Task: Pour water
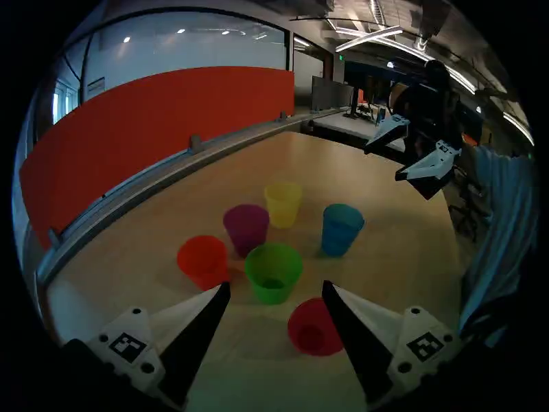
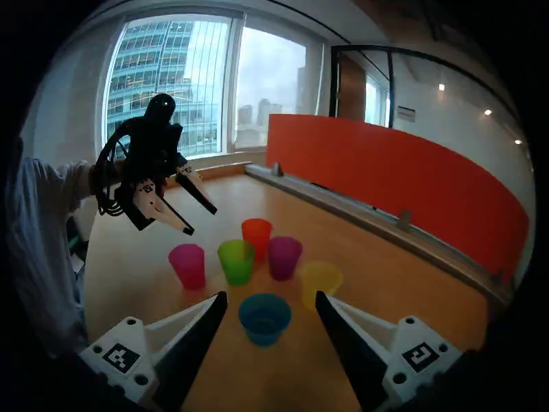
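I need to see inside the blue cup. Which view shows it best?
The right gripper view: the blue cup is nearest, its inside in plain sight. The left gripper view shows it farther off, more from the side.

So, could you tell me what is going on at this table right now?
A person holds a two-finger tool in each hand above a wooden table where six coloured cups stand upright in a loose cluster. The left tool hangs open, facing the green cup and the pink cup. The right tool hangs open, facing the blue cup. Neither tool grips anything, so no pouring has begun.
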